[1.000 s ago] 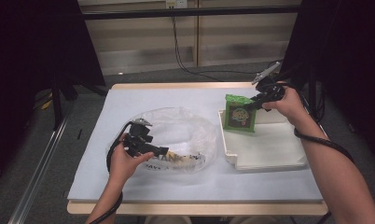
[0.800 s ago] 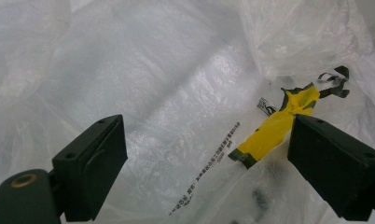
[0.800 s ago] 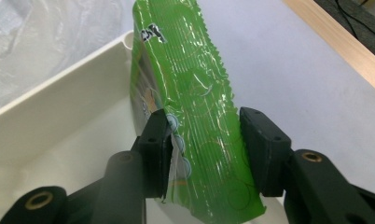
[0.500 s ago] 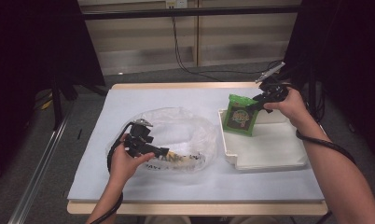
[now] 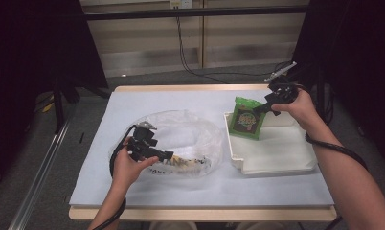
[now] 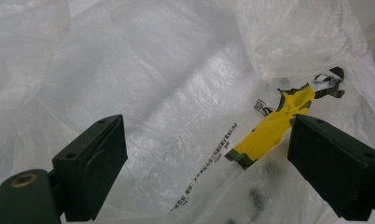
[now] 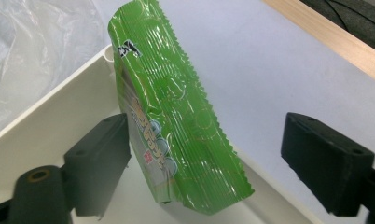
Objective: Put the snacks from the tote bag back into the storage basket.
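Leaning upright against the far rim of the white tray [image 5: 277,165], the green snack packet [image 5: 247,119] stands between the right gripper [image 5: 263,108]'s jaws, just opened wide; the left gripper [image 5: 167,155], also wide, rests at the plastic bag [image 5: 190,134].

Dim and murky around the high view's edges, brighter on the table [image 5: 181,103]; soft glare on the plastic bag [image 6: 185,84]; jaws slightly blurred up close.

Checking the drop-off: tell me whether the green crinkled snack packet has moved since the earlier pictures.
No. The green crinkled snack packet stands in the same far-left corner of the white plastic tray. The right gripper has just been opening, its jaws now clear of it.
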### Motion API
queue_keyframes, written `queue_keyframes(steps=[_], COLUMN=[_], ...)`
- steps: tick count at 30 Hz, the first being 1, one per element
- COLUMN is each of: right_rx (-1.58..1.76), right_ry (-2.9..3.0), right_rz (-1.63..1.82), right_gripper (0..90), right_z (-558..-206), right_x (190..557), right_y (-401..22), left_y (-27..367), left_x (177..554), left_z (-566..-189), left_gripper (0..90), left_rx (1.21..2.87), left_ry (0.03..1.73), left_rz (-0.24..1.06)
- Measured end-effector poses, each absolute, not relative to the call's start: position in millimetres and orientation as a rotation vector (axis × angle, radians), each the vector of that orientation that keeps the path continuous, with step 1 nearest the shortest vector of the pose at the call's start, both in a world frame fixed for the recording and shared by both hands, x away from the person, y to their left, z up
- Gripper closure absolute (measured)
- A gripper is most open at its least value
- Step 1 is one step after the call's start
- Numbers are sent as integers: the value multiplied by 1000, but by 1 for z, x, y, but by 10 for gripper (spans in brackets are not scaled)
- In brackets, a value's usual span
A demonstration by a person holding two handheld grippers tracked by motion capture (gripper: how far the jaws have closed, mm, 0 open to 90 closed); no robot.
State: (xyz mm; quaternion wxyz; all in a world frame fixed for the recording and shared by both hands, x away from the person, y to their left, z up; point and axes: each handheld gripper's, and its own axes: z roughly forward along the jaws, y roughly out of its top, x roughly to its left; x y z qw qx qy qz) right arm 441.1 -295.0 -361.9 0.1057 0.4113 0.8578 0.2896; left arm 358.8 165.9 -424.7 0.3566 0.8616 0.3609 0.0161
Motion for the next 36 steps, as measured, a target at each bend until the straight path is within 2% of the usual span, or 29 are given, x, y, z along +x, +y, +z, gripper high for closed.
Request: queue_keyframes(steps=[8, 20, 36], right_rx=[1263, 1278, 1302], right_ry=[2514, 2493, 2473], right_rz=[888, 909, 1005], right_gripper=[77, 75, 63], right_z=[-356, -350, -357], right_x=[431, 409, 374], right_y=[-296, -295, -308], left_y=[163, 163, 159], left_x=[359, 358, 358], left_z=[-423, -420, -421], left_gripper=[117, 116, 116], left_rx=[2230, 2233, 2234], left_ry=[918, 903, 902], left_rz=[58, 50, 40])
